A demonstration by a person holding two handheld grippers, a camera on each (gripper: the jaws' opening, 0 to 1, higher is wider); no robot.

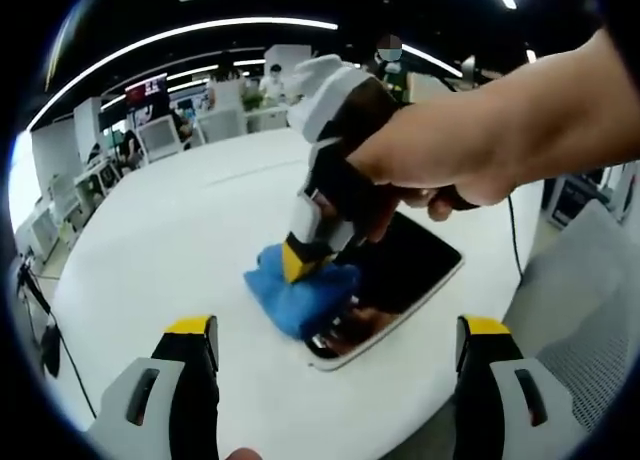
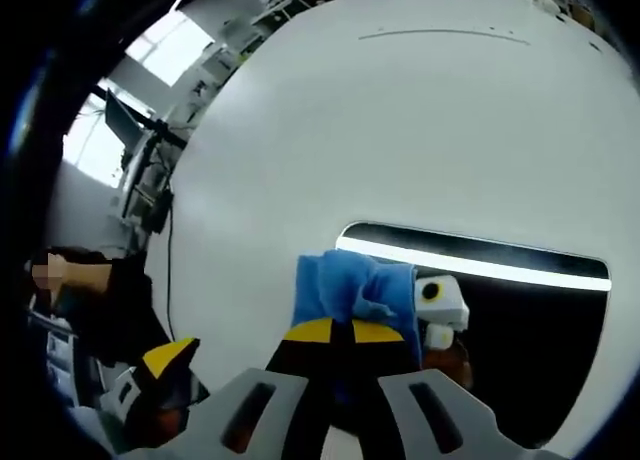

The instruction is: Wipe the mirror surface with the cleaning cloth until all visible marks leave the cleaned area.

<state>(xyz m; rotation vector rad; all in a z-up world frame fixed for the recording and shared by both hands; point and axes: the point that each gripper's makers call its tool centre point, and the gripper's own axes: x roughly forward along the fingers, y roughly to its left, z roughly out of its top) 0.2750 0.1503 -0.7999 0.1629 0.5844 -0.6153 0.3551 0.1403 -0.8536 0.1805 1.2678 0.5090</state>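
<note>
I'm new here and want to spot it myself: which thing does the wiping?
Find the big round white table, then the dark rectangular mirror lying flat on it. At the mirror's edge sits a crumpled bright blue cloth, pinched by the right gripper; it is the only soft blue thing there.

Right gripper (image 2: 345, 332) clamps the blue cloth (image 2: 350, 285), pressing it on the mirror's (image 2: 520, 320) near end, white table (image 2: 400, 130) beyond.
</note>
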